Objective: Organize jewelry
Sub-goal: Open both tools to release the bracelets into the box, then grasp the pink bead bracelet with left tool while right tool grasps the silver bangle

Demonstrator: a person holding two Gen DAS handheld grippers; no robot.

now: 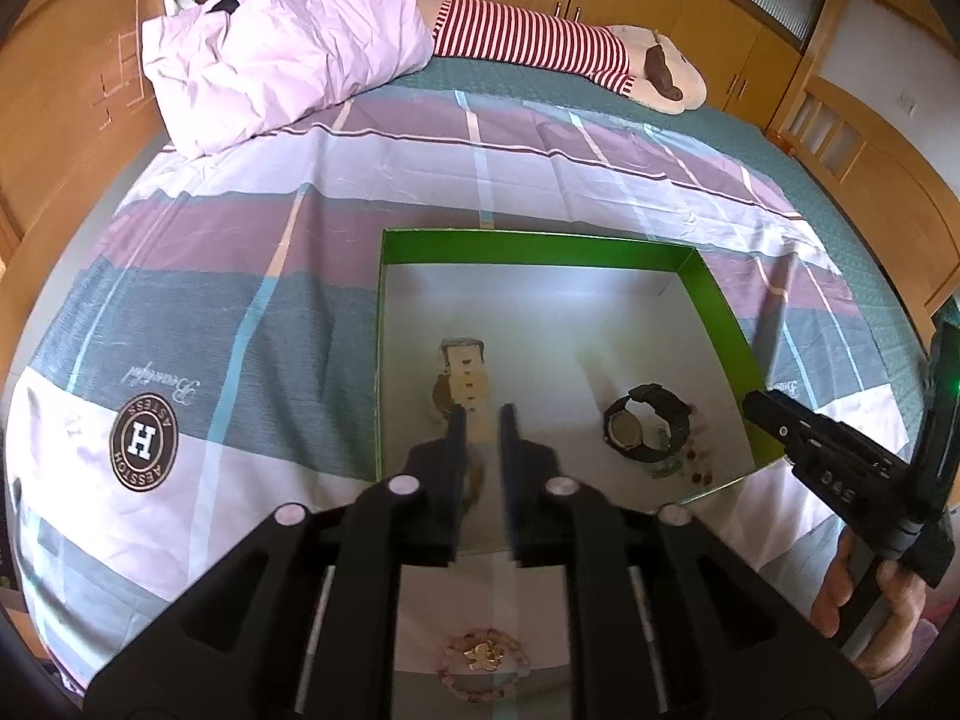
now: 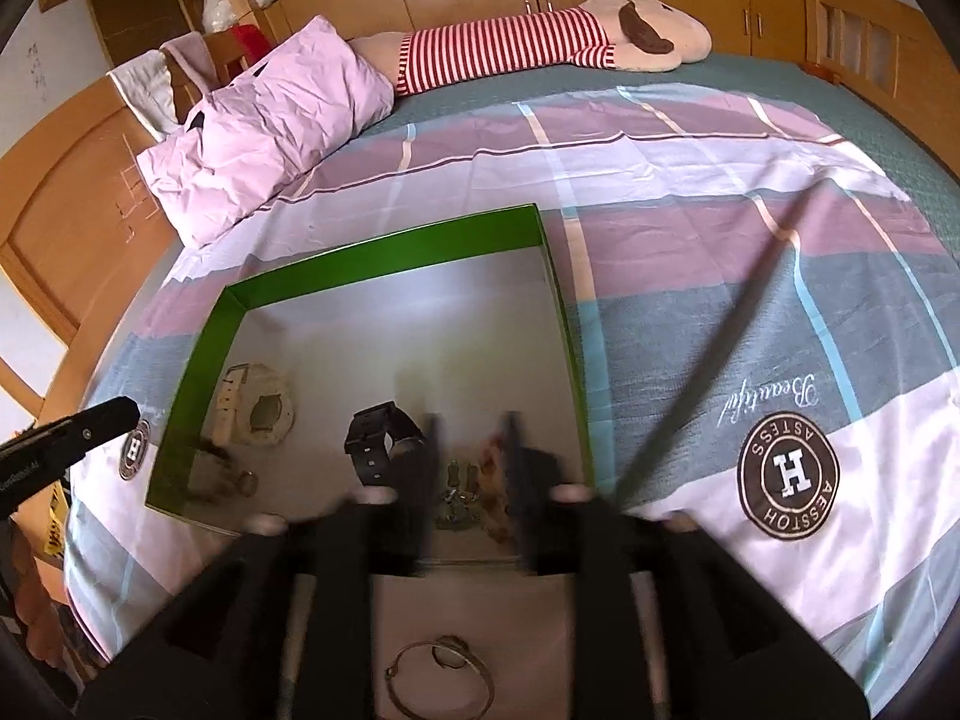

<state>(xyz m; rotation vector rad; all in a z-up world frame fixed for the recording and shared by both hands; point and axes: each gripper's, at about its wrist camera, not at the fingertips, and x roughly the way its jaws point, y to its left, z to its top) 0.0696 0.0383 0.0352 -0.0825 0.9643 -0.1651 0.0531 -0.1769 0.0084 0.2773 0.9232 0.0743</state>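
The left hand-held gripper (image 1: pixel 483 414), jaws narrowly parted and holding nothing, is hovering over the cream watch (image 1: pixel 459 387) in the green box (image 1: pixel 714 294). The right hand-held gripper (image 2: pixel 471 426), jaws half apart and empty, is hanging above the chain pile (image 2: pixel 465 489); a bangle (image 2: pixel 441 681) is lying behind it on the bed (image 2: pixel 750 276), so backing out slowly seems wise.

A home bedroom is showing here. A patchwork bedspread (image 1: pixel 420 192), pillow (image 1: pixel 282 42) and plush toy (image 2: pixel 600 36) are lying before wooden wardrobes (image 1: pixel 660 6).

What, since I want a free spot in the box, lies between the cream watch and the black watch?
Bare box floor lies between the cream watch and the black watch; the right wrist view shows it clearly.
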